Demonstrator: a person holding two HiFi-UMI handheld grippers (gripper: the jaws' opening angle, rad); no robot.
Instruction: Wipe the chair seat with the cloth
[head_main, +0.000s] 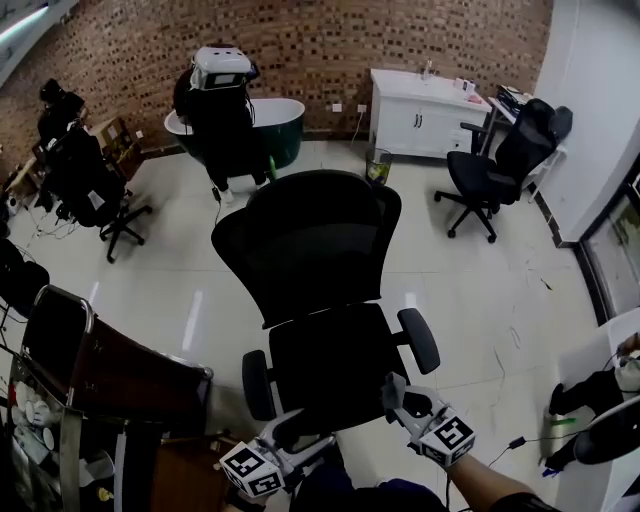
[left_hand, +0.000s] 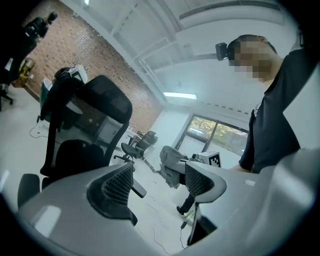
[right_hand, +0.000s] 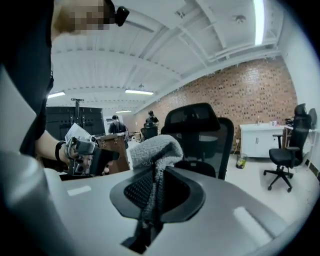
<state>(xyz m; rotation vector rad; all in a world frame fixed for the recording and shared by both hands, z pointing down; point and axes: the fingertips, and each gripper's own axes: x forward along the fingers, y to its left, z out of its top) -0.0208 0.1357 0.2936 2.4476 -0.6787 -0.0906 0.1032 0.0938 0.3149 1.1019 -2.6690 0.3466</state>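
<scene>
A black mesh office chair stands mid-floor, its seat (head_main: 335, 360) just in front of me and its backrest (head_main: 305, 240) beyond. My right gripper (head_main: 400, 393) hovers over the seat's front right corner, shut on a grey cloth (right_hand: 155, 147) that bunches above the closed jaws. The right gripper view shows that gripper (right_hand: 156, 187) and the chair (right_hand: 200, 130) behind the cloth. My left gripper (head_main: 305, 435) sits at the seat's front edge. Its jaws stand apart with nothing between them (left_hand: 160, 185). In that view the cloth (left_hand: 172, 161) hangs beyond them.
Another black office chair (head_main: 495, 165) and a white cabinet (head_main: 425, 112) stand at the back right. A dark bathtub (head_main: 275, 125) is at the back, and a brown cabinet (head_main: 125, 375) is close on my left. A cable (head_main: 520, 440) lies on the floor at right.
</scene>
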